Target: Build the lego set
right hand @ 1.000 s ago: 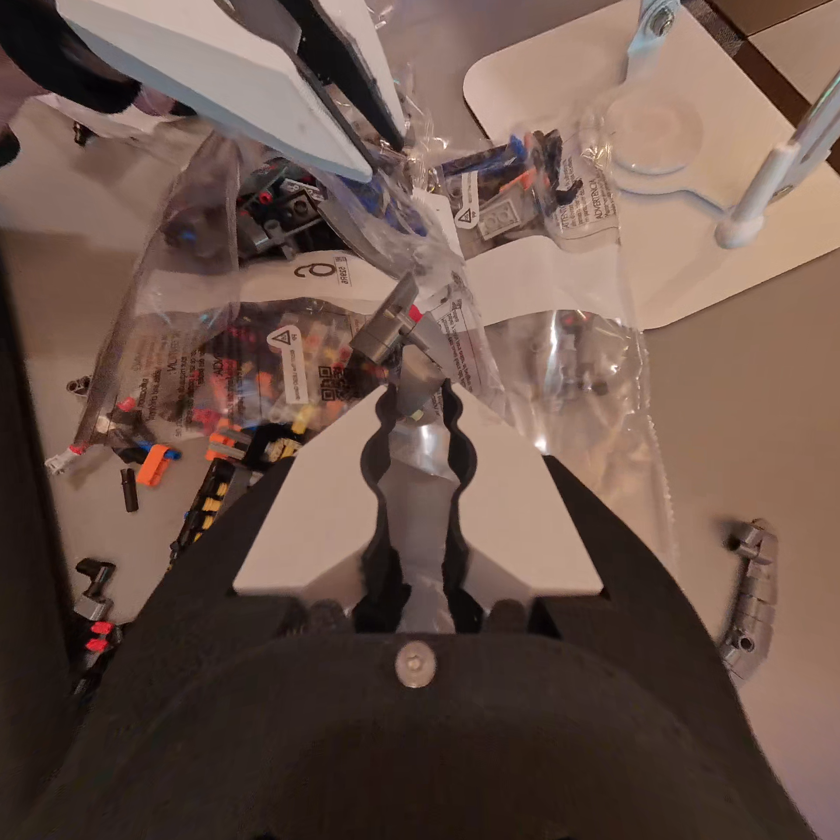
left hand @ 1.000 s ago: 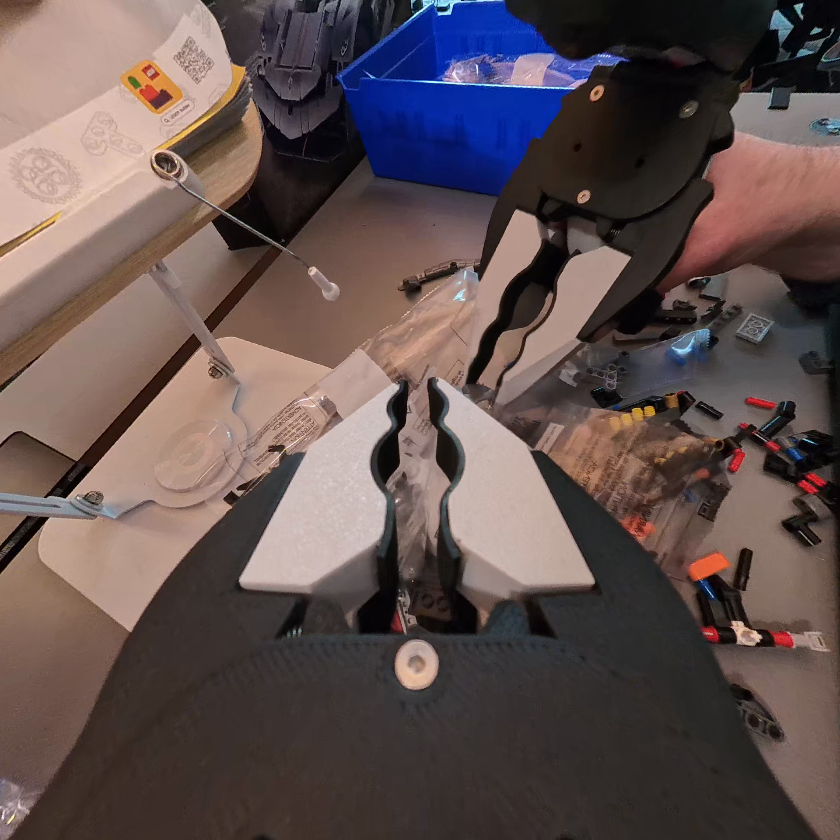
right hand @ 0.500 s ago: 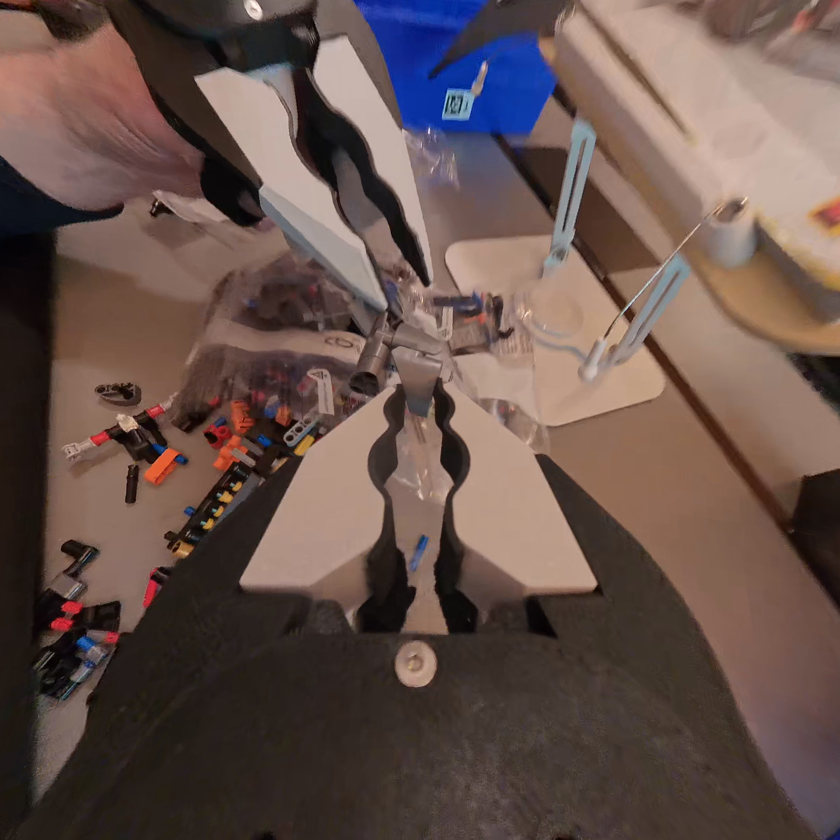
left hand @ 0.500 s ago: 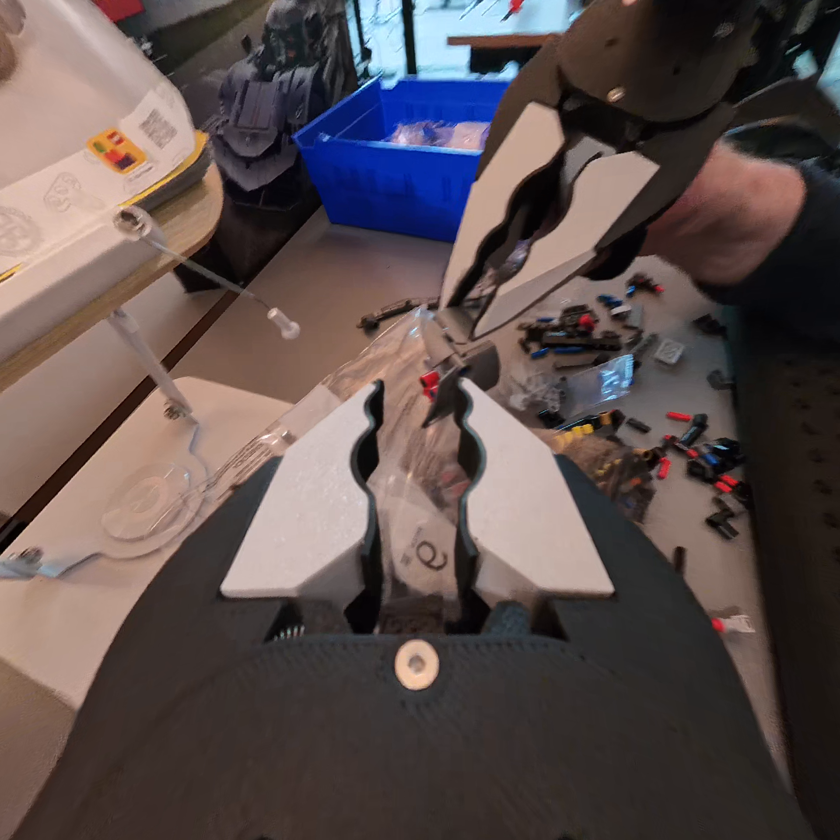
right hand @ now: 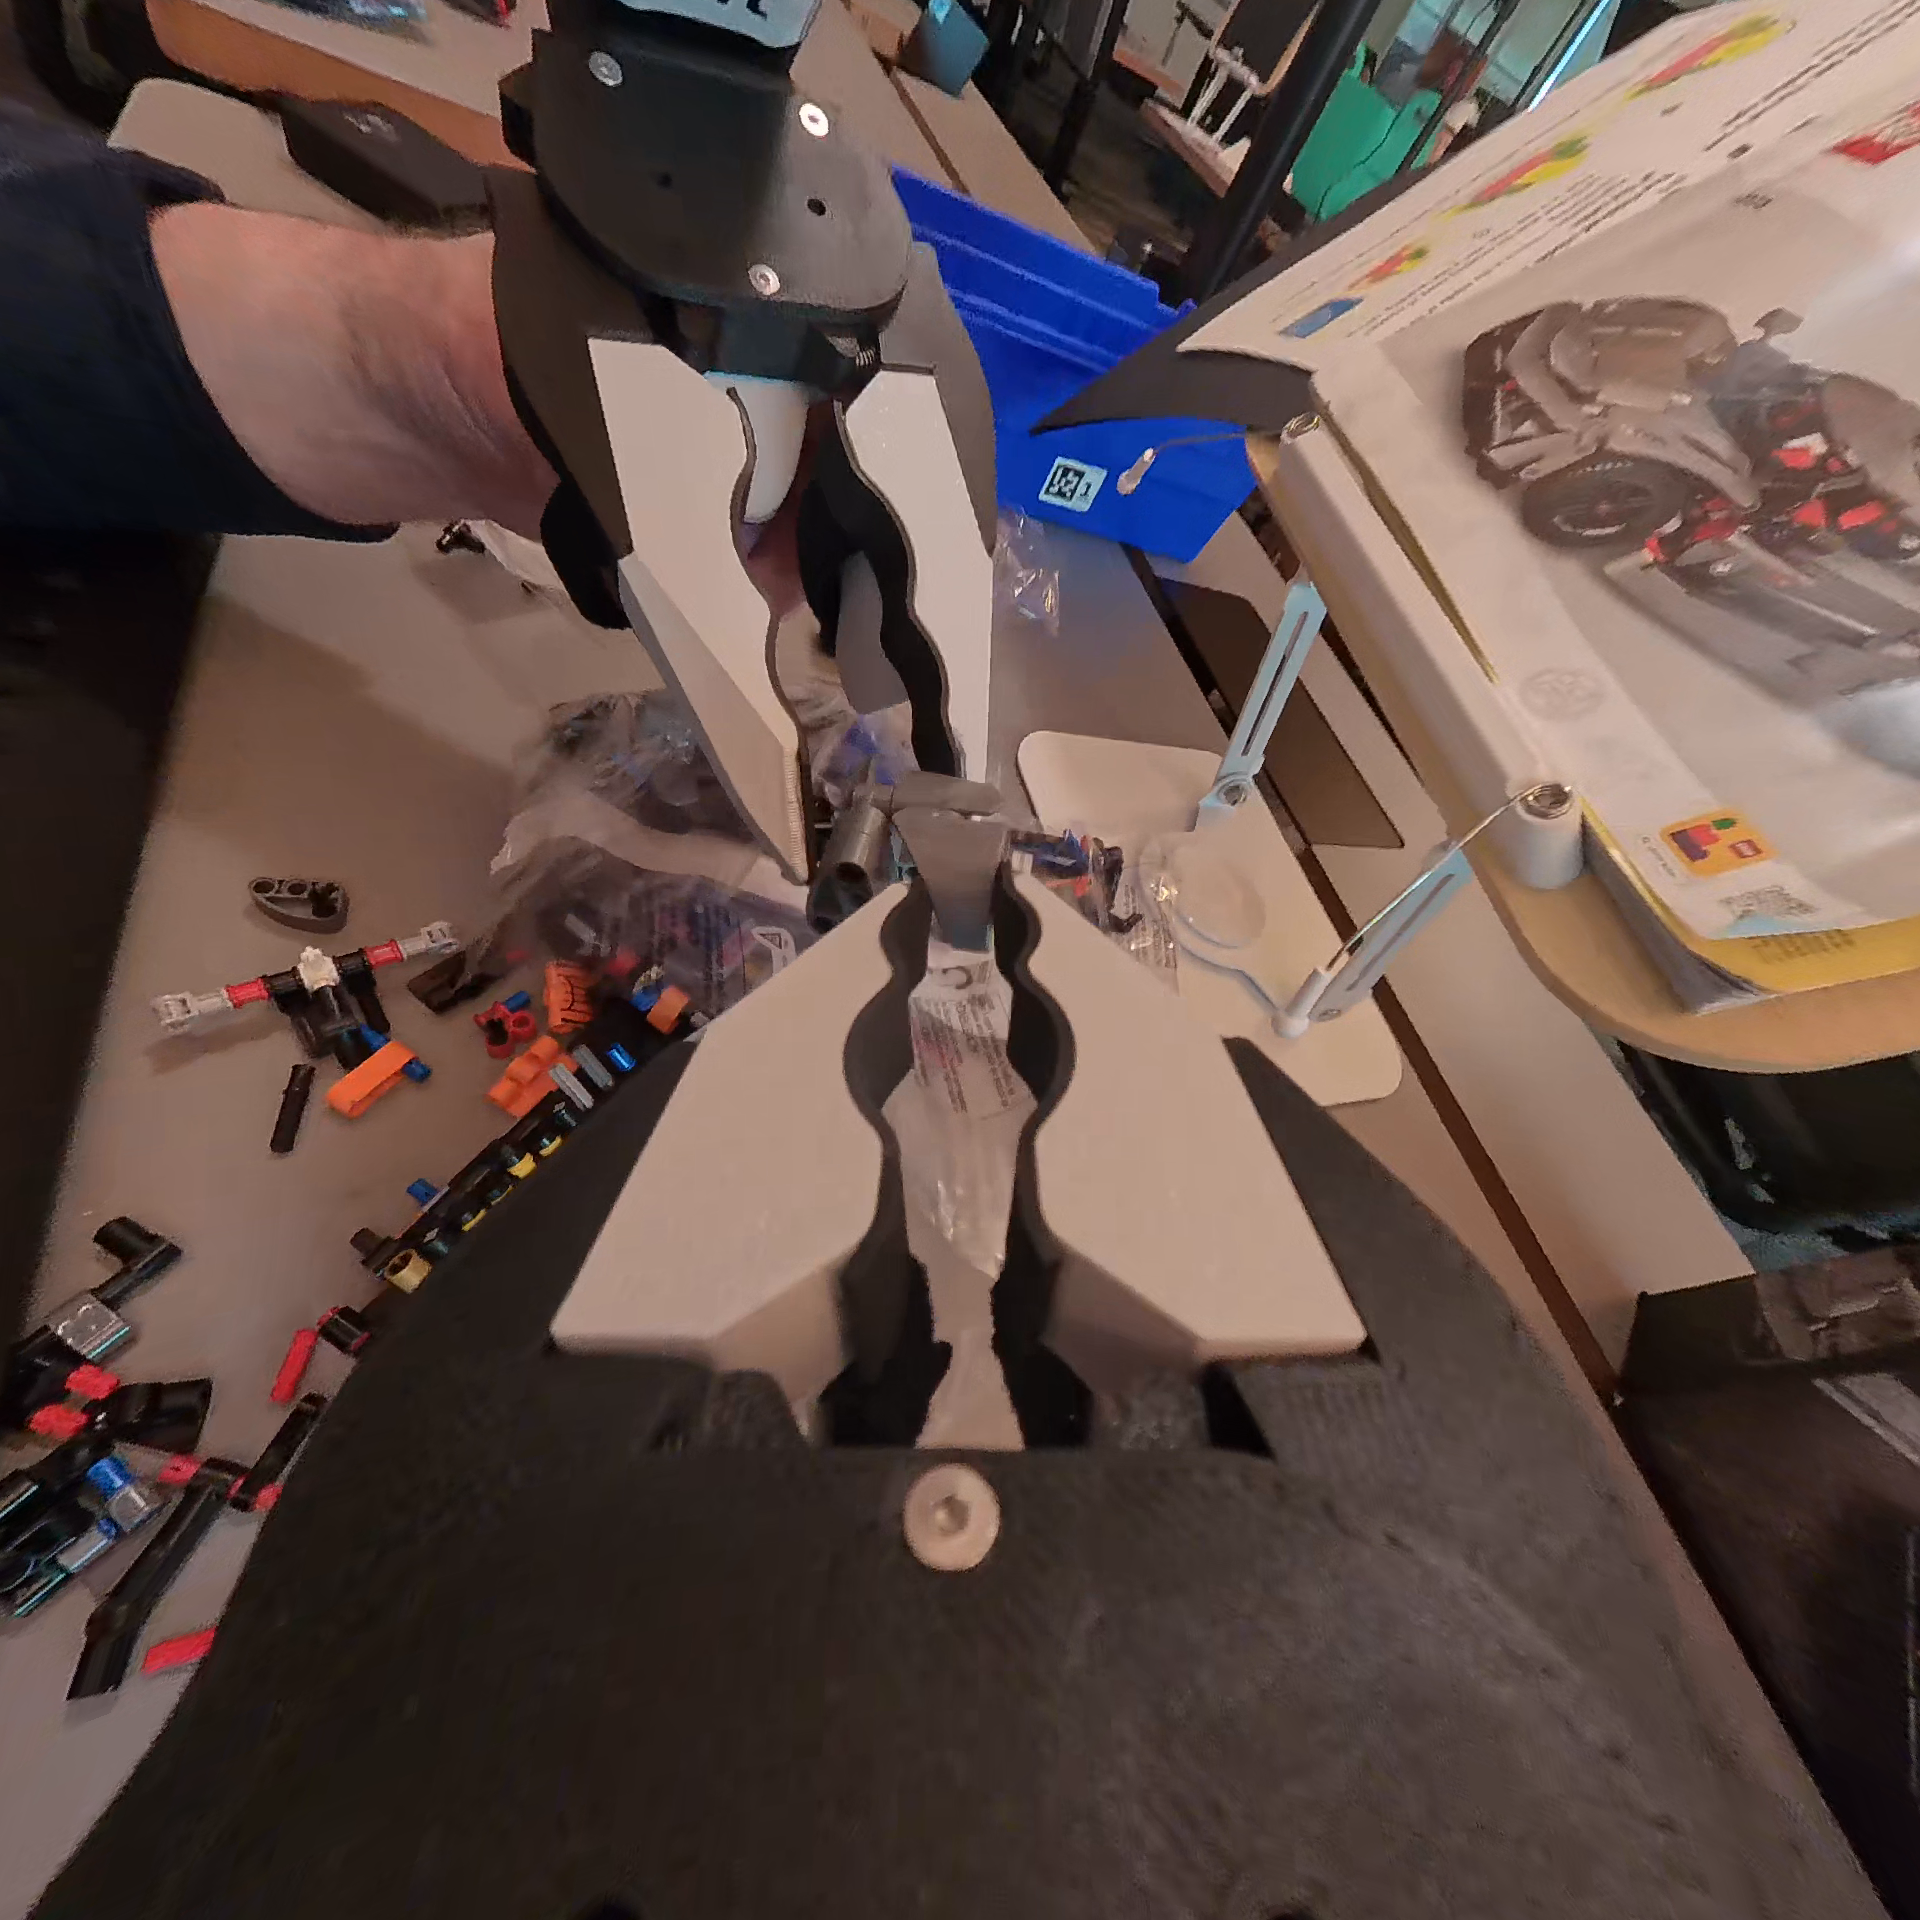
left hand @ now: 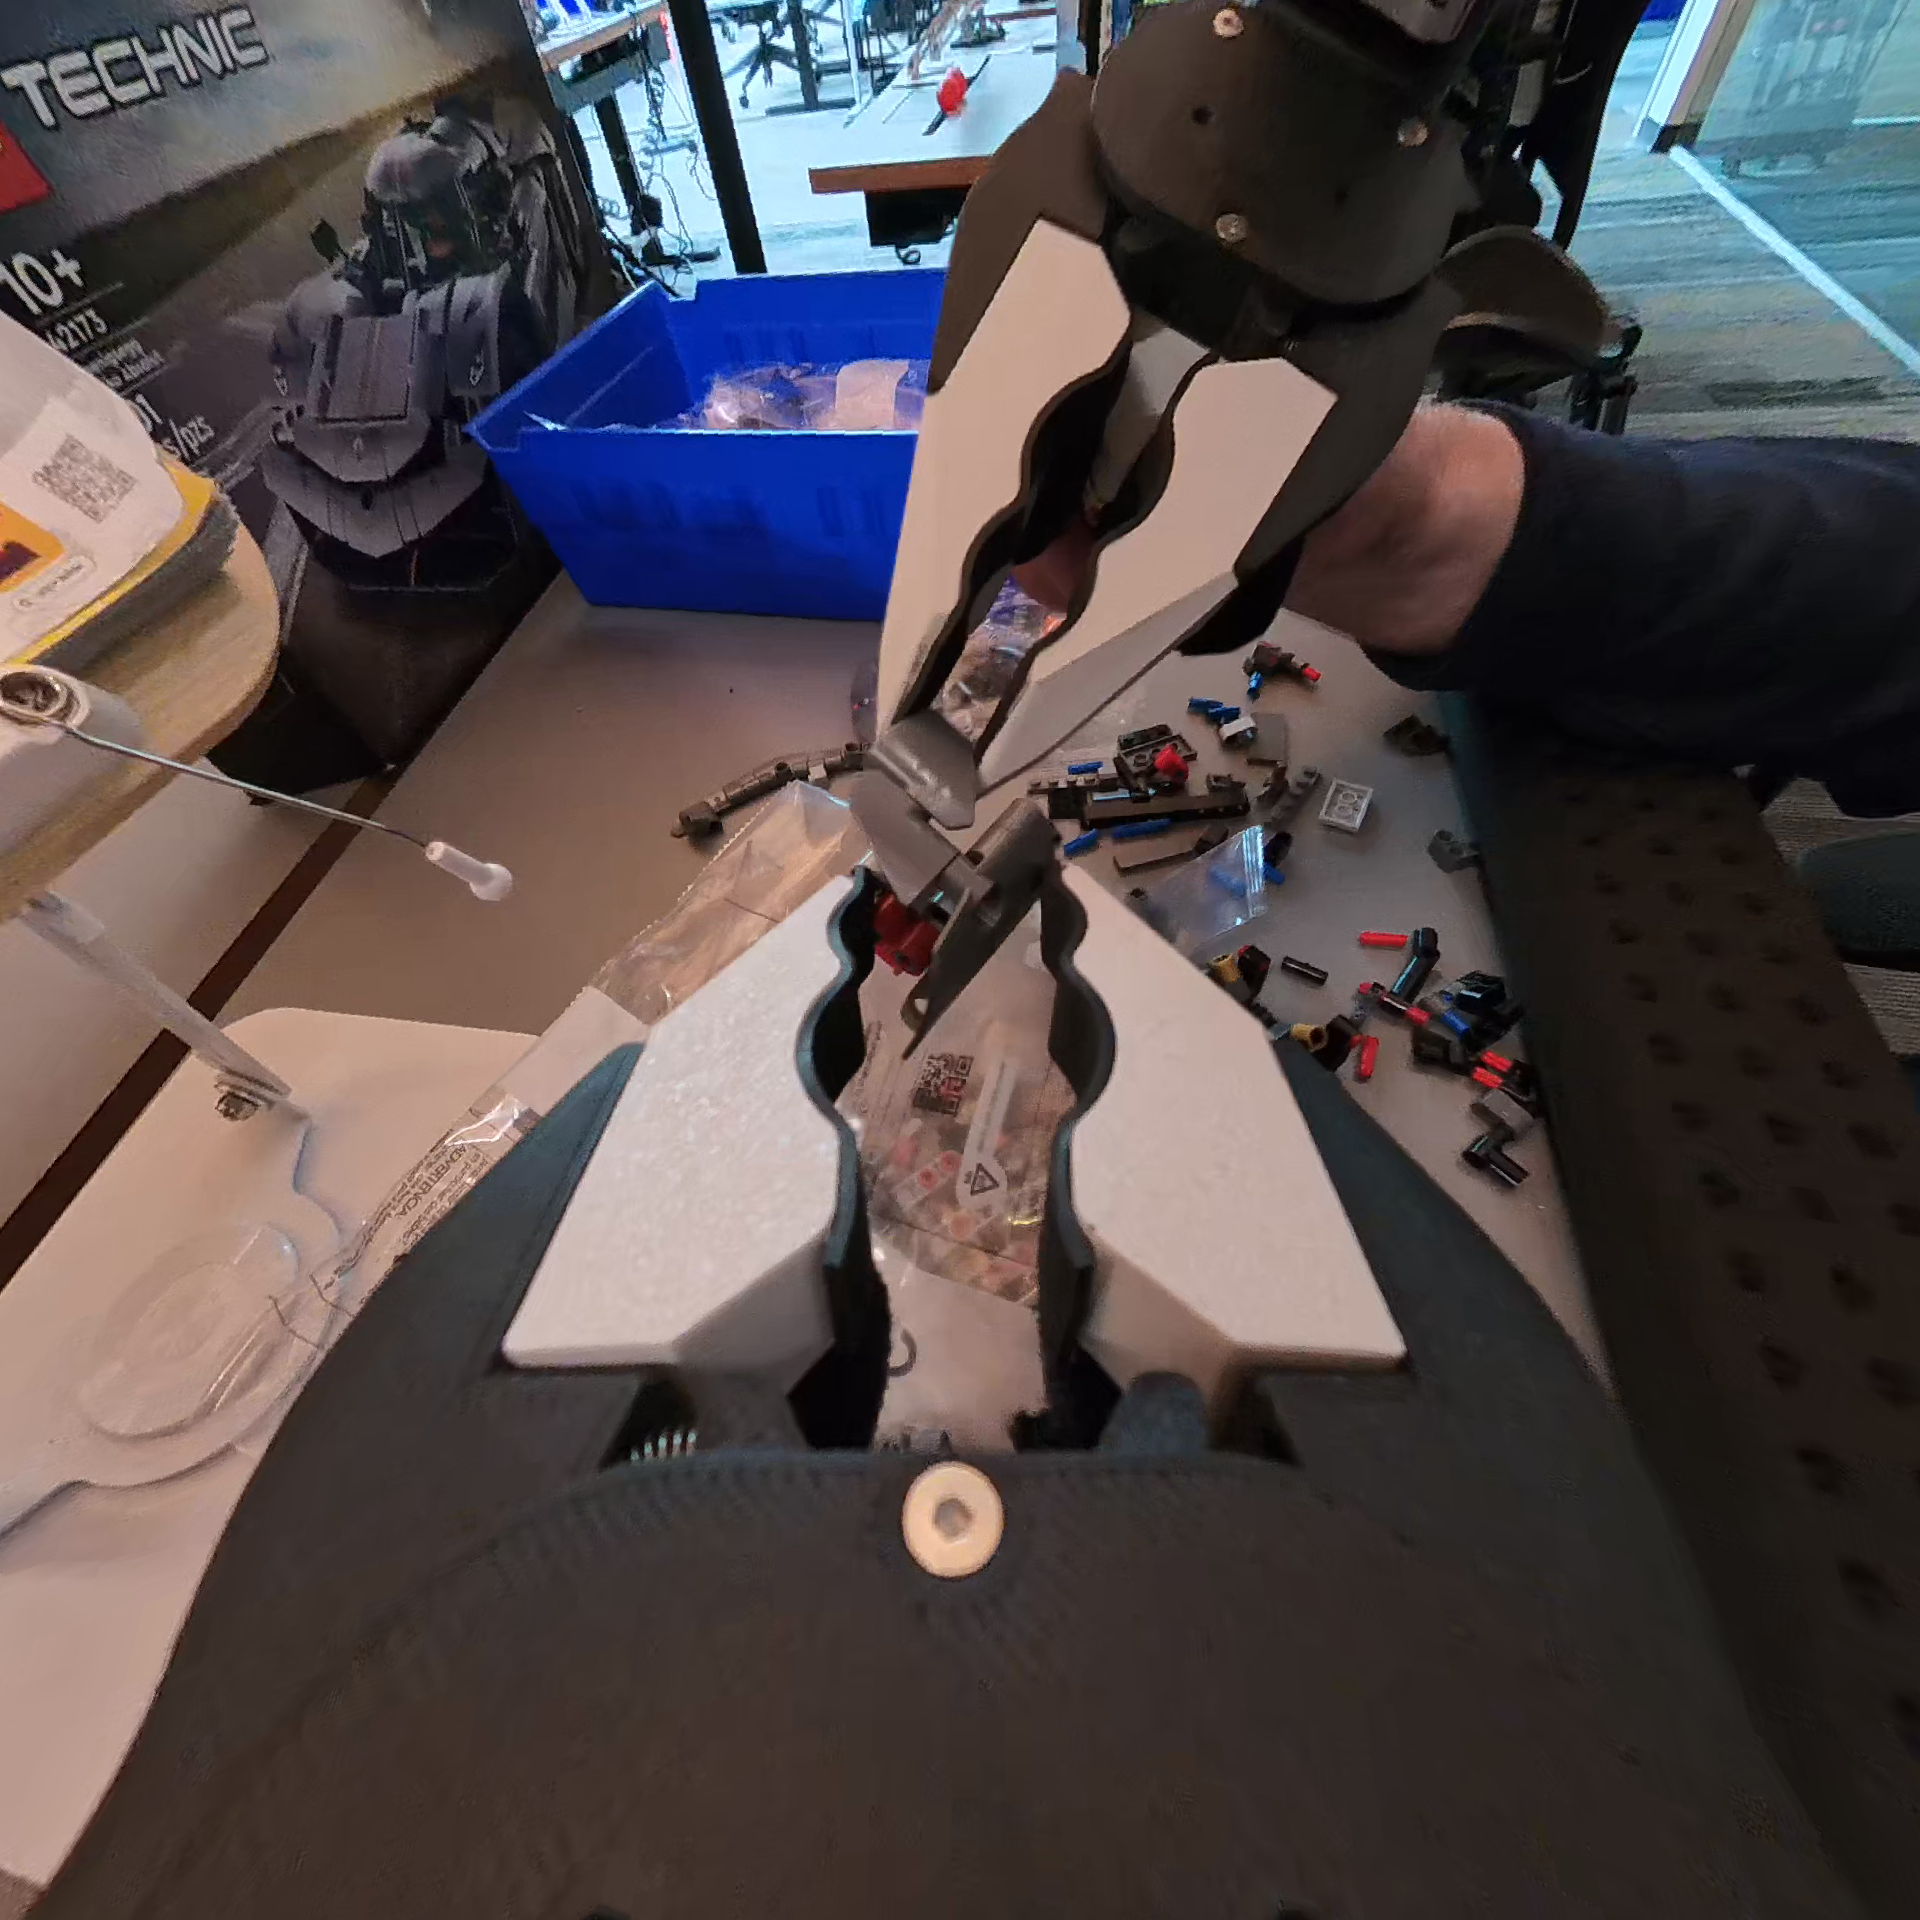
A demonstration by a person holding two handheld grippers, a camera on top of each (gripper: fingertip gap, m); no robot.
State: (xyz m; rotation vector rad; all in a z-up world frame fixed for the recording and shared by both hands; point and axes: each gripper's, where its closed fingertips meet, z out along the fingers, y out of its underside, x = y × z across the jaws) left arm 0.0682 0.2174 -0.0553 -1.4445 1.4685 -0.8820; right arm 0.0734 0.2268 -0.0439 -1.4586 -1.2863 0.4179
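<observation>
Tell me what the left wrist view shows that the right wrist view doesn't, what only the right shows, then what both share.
Only the left wrist view shows the dark set box standing behind the table.

Only the right wrist view shows the open instruction booklet on its stand, and the orange pieces.

Both show the grey piece assembly gripped between the left claw and right claw, the blue bin, and clear parts bags.
</observation>
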